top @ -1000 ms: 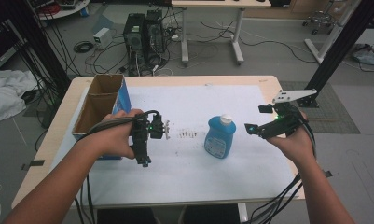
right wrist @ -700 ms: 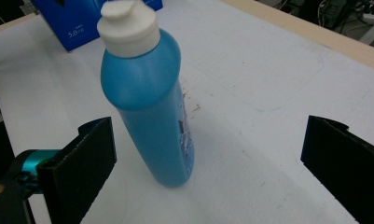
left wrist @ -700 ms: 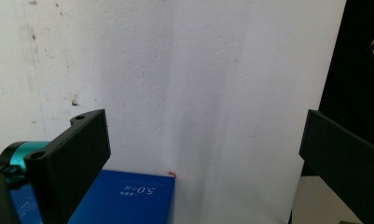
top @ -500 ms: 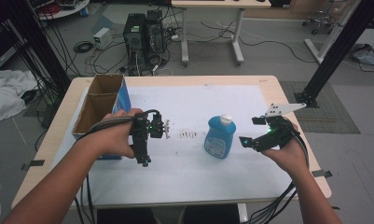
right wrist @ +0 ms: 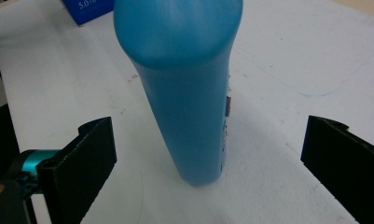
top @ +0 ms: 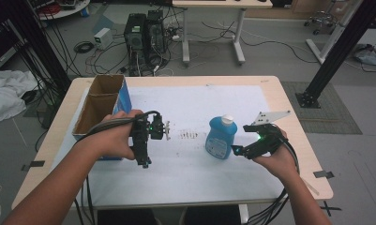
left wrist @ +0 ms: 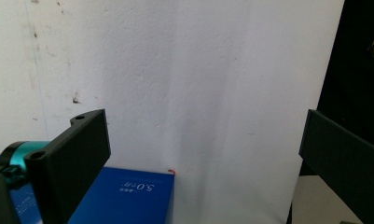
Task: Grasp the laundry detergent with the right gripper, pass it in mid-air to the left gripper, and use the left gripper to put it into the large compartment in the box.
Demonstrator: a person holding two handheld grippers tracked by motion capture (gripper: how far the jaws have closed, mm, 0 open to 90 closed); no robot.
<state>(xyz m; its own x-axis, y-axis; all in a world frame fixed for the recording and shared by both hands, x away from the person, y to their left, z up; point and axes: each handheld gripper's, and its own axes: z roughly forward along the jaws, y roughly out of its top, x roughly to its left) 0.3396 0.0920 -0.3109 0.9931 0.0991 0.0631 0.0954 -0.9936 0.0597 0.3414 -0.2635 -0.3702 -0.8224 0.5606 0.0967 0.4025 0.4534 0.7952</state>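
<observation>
Both forearms are coming in from the bottom edge of the high view; the left forearm is slanting up from the lower left toward the frame's middle left, its hand [top: 114, 137] wrapping around the left claw [top: 146, 157], which is pointing down toward the bottom of the frame; in the left gripper view its two black jaws are standing wide apart with nothing between them; the right hand [top: 275, 158] is sitting at the middle right, holding the right claw [top: 233, 151] aimed leftward; its jaws are also gaping wide.
</observation>
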